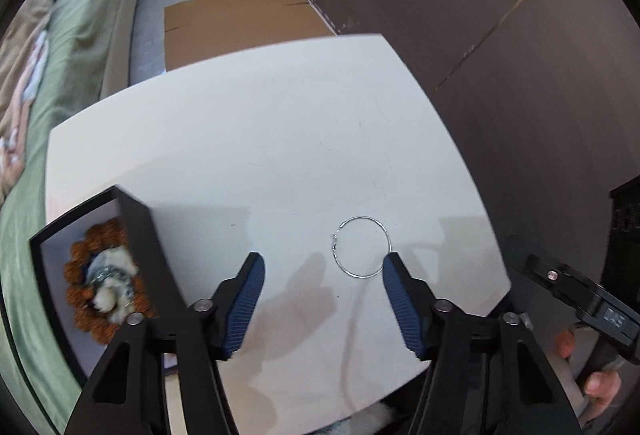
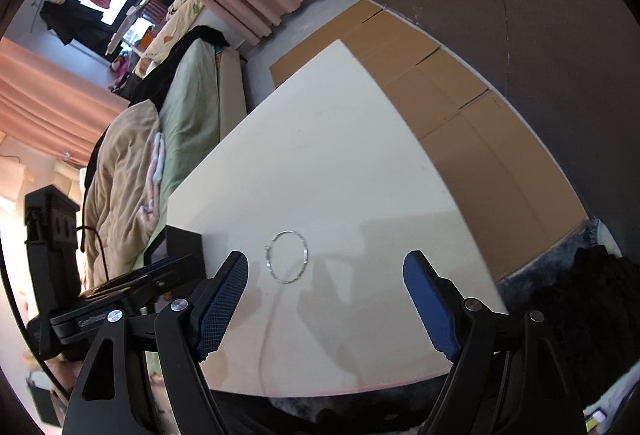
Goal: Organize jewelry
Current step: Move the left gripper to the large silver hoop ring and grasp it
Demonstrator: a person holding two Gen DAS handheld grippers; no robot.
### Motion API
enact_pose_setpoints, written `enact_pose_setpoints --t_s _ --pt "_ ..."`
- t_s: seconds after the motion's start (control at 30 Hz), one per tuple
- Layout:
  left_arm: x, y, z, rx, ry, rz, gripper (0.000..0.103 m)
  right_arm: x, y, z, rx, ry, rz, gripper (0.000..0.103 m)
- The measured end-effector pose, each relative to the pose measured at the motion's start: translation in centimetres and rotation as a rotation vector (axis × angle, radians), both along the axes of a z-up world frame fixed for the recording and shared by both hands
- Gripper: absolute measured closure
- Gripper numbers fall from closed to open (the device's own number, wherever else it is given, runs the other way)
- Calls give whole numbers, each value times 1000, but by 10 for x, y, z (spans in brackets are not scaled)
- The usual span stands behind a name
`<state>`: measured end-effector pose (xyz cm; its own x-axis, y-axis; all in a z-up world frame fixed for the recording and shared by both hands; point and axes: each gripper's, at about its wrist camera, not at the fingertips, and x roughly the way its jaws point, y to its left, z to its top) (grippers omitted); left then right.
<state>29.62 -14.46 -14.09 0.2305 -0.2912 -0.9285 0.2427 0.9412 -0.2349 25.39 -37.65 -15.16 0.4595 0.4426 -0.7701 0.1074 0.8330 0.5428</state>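
Observation:
A thin silver bangle [image 1: 362, 247] lies flat on the white table [image 1: 260, 155]; it also shows in the right wrist view [image 2: 288, 256]. A black jewelry box [image 1: 100, 275] stands open at the table's left edge, with a brown bead bracelet [image 1: 76, 267] and a pale jewelry piece [image 1: 110, 275] inside. My left gripper [image 1: 322, 263] is open and empty, its right fingertip just beside the bangle. My right gripper [image 2: 326, 263] is open and empty, hovering just this side of the bangle. The box's corner [image 2: 182, 247] shows in the right wrist view.
A bed with green sheets [image 1: 68, 47] runs along the table's left side. Flattened cardboard [image 1: 236, 23] lies on the floor beyond the table. A dark wall [image 1: 500, 35] is to the right. The right gripper's body [image 1: 584, 307] shows at the left view's right edge.

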Motion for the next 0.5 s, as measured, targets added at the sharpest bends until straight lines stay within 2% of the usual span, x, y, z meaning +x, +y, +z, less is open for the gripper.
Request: enact_pose_setpoints --t_s 0.07,0.2,0.3,0.4,0.5 --pt "4 -8 -10 25 12 -13 51 -3 -2 -4 -3 -7 -9 22" --pt "10 -21 -27 60 17 -38 54 -9 -4 -11 -31 -19 -14 22" --pt "13 -27 -38 90 31 -47 63 -14 -8 -19 -40 -19 -21 22" --pt "14 -32 -48 108 44 -53 64 -16 -16 -20 -1 -8 -31 22" --pt "13 -37 -48 132 16 -64 65 -17 -18 -16 -4 -25 -33 22"
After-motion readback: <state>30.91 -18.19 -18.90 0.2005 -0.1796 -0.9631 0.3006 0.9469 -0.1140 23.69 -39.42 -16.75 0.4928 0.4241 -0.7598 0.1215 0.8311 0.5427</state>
